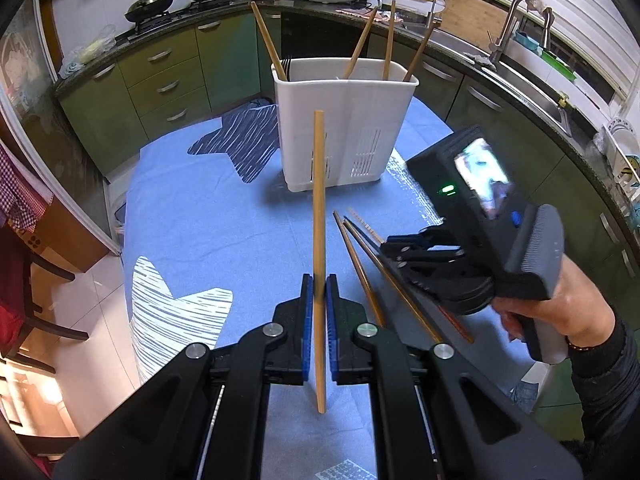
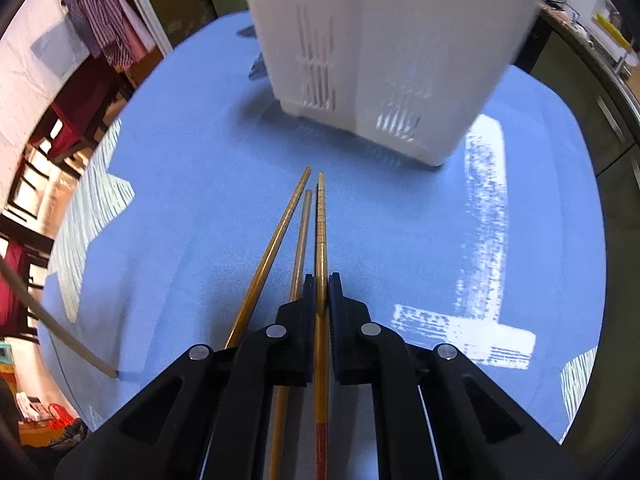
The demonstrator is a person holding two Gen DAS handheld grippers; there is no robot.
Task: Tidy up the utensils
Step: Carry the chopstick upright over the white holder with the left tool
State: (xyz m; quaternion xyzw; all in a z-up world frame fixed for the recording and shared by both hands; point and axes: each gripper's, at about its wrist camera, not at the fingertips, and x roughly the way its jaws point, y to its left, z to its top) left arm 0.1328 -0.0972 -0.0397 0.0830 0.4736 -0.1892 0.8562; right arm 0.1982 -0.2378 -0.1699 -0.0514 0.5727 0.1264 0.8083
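My left gripper is shut on a plain wooden chopstick and holds it nearly upright above the blue tablecloth, in front of the white utensil holder. The holder has several wooden chopsticks standing in it. My right gripper is shut on a golden chopstick with a red handle end, low over the cloth. Two more chopsticks lie beside it to its left. The right gripper also shows in the left wrist view, over the lying chopsticks.
The white holder stands close ahead of the right gripper. Green kitchen cabinets, a stove with pans and a sink ring the table. Chairs stand left of the table edge.
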